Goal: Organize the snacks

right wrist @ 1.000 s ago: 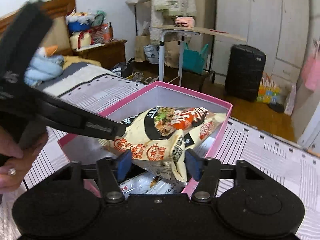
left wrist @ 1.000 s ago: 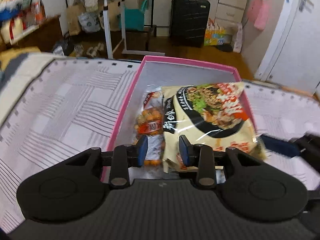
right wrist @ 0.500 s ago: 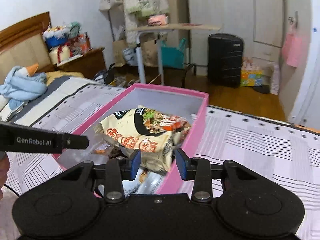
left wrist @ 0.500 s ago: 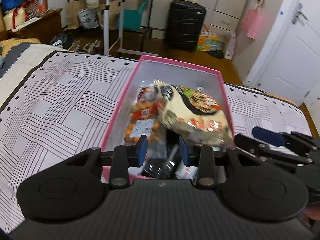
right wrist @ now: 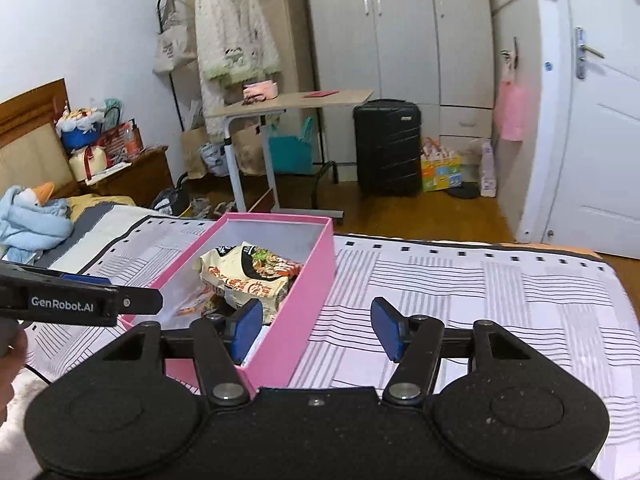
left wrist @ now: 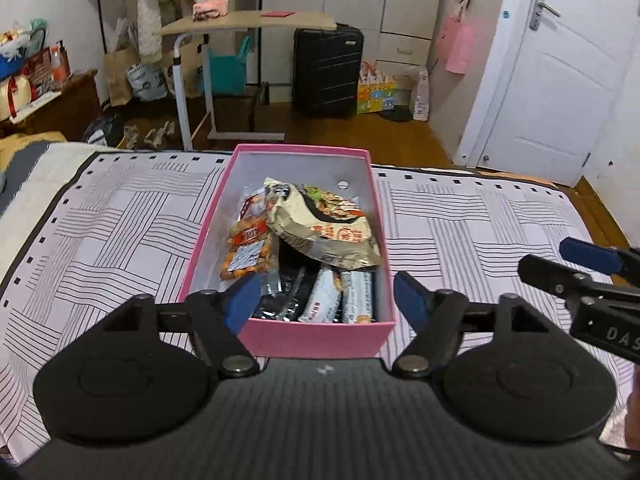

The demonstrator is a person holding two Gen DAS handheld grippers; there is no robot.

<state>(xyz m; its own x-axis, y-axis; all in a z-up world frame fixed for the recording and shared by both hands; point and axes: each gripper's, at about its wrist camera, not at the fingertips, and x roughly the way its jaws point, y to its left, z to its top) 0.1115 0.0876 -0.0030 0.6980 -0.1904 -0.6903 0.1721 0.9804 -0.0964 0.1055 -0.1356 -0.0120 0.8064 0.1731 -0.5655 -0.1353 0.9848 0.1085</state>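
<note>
While both tongs hang over the bed (left wrist: 480, 220), the scene reads:
Left tongs (left wrist: 325, 300): jaws just opened wide, holding nothing.
Right tongs (right wrist: 316, 330): jaws just opened, holding nothing.
Box (left wrist: 312, 338): pink, just ahead of left tongs.
Noodle bag (left wrist: 320, 224): inside box, atop other snacks.

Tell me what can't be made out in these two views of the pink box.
- Dark packet, left wrist view: partly under the noodle bag, label unreadable.
- Near end of the pink box, right wrist view: hidden by the right gripper.
- Orange snack bag: print too small.
- Left gripper: body cut off below.
</note>
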